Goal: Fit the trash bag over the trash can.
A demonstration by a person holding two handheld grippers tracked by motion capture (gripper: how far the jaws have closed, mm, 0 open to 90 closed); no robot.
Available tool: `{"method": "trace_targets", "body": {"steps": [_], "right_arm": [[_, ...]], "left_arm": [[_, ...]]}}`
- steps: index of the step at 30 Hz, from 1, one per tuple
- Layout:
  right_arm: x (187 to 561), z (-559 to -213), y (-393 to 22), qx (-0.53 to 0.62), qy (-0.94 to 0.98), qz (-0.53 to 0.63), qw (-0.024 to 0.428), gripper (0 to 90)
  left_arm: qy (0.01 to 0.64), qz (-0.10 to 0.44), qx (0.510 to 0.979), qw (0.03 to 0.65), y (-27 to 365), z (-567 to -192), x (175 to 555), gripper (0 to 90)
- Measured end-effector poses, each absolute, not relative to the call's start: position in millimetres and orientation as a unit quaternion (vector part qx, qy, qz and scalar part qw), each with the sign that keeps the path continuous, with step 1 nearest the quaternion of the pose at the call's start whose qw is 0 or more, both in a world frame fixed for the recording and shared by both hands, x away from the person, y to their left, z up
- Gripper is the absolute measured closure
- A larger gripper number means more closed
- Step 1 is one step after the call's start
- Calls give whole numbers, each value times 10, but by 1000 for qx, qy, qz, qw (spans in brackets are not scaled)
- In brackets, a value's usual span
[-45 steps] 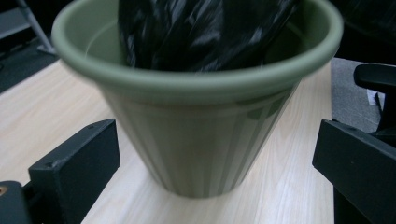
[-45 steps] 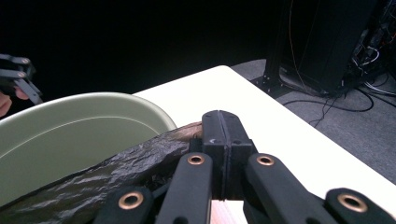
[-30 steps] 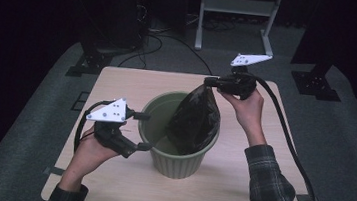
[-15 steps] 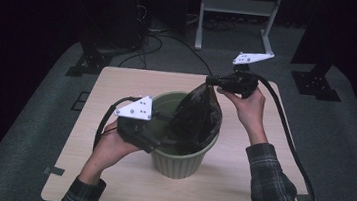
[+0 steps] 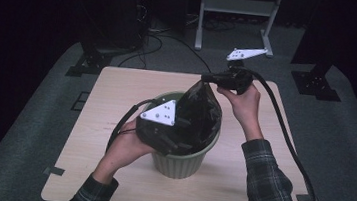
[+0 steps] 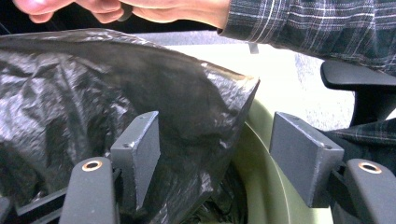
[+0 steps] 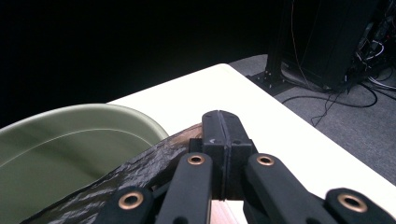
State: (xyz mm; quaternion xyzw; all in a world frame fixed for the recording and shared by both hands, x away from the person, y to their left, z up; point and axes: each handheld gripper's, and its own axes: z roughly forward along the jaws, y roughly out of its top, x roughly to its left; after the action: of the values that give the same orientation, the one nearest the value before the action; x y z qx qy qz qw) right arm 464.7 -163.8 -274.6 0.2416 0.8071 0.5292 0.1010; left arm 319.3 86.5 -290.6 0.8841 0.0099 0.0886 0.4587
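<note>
High view: a person seated at a pale wooden table [image 5: 117,94] works with 2 hand-held grippers over a green bin [image 5: 182,164] that stands upright near the table's middle; a black plastic bag [image 5: 200,115] rises out of the bin's mouth in a peak, its lower part lying inside the bin and over the near rim. The right gripper [image 5: 208,77] is clenched on the bag's top corner and holds that corner up above the bin's far-right side, the person's right hand [image 5: 242,99] wrapped around the gripper body; in the right gripper view the 2 pads meet flush [image 7: 223,140] with the crinkled film pinched between them, the bin's green wall [image 7: 70,135] just beside on the left. The left gripper [image 5: 175,140] sits at the bin's near-left rim, its grey 3-cornered plate on top, carried by the left hand [image 5: 123,150]; in the left gripper view its jaws stand apart, having just been closing, and a free edge of the bag [image 6: 187,121] hangs between them; the film drapes against the left pad [image 6: 140,149], while the right pad [image 6: 301,156] stands clear of it over the bin's inner wall [image 6: 261,186]; the film is not yet pinched. A plaid sleeve [image 6: 303,23] crosses the top of that view.
</note>
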Motion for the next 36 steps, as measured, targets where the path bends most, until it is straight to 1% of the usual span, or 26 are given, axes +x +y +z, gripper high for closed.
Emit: {"method": "trace_targets", "body": {"steps": [5,9,10,13,18,20,23,26,28,29,32,33,36], "right_arm": [[4649,-2753,-1625,243,807,530,98,896],[4645,-2755,-1624,243,807,529,98,897],[4640,-2753,-1625,243,808,528,99,897],[4641,-2759,-1618,242,809,527,99,897],[4633,-2764,-1621,242,809,527,98,896],[4627,-2772,-1621,242,810,525,98,897],[4618,-2780,-1625,242,809,527,97,896],[4605,-2804,-1653,243,811,523,96,892],[4592,-2811,-1677,245,810,525,94,850],[4592,-2811,-1677,245,810,525,94,850],[4554,-2821,-1731,248,809,524,96,731],[4530,-2819,-1768,251,809,523,98,663],[4473,-2811,-1857,259,809,520,95,583]], "left_arm": [[8,81,888,452,794,-2888,3207,346],[9,82,893,443,742,-2893,3217,400],[8,83,895,437,721,-2893,3220,428],[5,81,903,421,684,-2897,3223,546],[17,67,908,413,687,-2895,3252,806],[22,65,908,414,709,-2890,3264,893],[29,63,906,418,744,-2884,3285,900],[48,61,894,442,861,-2857,3340,900],[52,58,891,448,897,-2848,3360,900],[57,60,887,455,939,-2839,3380,900],[66,60,879,469,1037,-2818,3434,900],[71,59,877,472,1065,-2815,3450,900],[85,66,871,479,1159,-2805,3509,900]]}}
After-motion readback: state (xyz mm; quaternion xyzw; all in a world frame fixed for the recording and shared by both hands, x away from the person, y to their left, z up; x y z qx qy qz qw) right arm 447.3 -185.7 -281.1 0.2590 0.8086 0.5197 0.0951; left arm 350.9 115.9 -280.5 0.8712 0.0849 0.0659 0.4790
